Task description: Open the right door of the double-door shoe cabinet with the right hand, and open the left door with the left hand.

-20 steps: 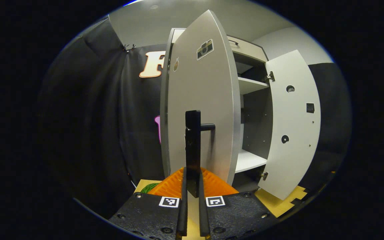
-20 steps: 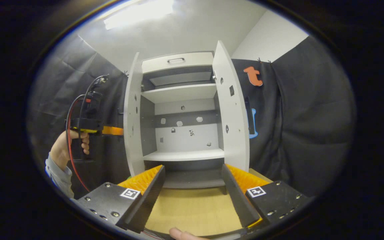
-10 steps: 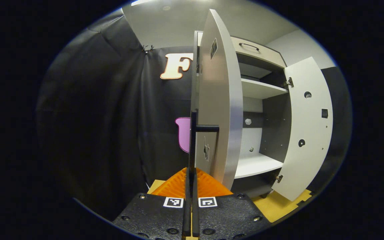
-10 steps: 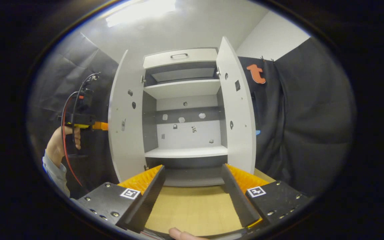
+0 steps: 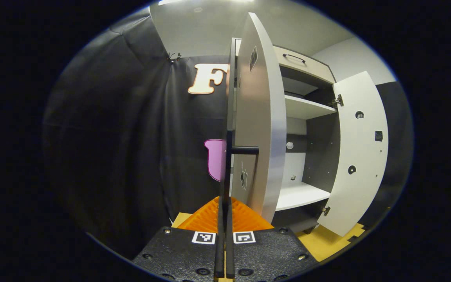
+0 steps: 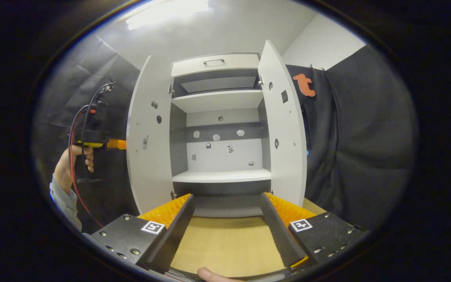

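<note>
Over the last second the white left door (image 5: 255, 129) of the double-door shoe cabinet has swung further outward: in the left gripper view its outer face, broad a second ago, has narrowed until the door is seen nearly edge-on, and its black bar handle (image 5: 227, 164), earlier a wide strip, is now a thin line clamped between the fingers of the left gripper (image 5: 224, 235), which have closed from a slight gap to almost touching. In the right gripper view the same door (image 6: 149, 137) has widened from a thin sliver to a broad inner face, and the person's hand (image 6: 74, 162) holding the left gripper has moved left and slightly down.
</note>
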Action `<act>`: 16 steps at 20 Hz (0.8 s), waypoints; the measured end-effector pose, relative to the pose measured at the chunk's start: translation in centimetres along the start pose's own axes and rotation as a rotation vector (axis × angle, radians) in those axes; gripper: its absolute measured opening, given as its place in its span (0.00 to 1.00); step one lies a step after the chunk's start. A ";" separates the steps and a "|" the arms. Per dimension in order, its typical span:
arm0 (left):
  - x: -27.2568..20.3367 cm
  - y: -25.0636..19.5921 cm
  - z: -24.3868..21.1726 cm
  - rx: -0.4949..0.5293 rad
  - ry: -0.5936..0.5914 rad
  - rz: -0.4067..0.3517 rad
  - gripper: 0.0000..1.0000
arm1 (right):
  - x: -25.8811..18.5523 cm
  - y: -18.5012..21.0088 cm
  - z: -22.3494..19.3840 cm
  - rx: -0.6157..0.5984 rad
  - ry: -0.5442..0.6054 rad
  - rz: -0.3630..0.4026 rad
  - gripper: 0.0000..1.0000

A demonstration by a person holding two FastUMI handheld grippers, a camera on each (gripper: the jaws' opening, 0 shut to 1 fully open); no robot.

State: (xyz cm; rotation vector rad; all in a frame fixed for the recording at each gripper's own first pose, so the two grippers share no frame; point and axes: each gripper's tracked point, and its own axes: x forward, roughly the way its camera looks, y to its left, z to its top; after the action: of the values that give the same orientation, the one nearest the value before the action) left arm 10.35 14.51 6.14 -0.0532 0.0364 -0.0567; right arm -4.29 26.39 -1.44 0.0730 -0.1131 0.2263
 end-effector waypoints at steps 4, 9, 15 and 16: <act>-0.3 -0.1 -0.1 0.009 -0.008 0.008 0.02 | -0.1 0.0 0.0 -0.002 -0.001 0.005 1.00; -1.5 -0.1 -0.1 0.011 -0.021 0.018 0.02 | 0.2 -0.9 -0.3 0.007 0.006 -0.013 1.00; -3.9 0.1 -3.1 0.018 0.056 0.064 0.22 | 0.3 -1.5 -0.3 0.010 0.007 -0.029 1.00; -4.5 0.4 -3.9 0.033 0.062 0.090 0.31 | 0.3 -1.6 -0.2 0.009 0.007 -0.031 1.00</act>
State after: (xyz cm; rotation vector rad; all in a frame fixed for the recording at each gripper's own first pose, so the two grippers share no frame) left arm 5.70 14.99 2.42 -0.0170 0.0998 0.0311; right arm -3.60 24.91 -1.72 0.0832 -0.1043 0.1963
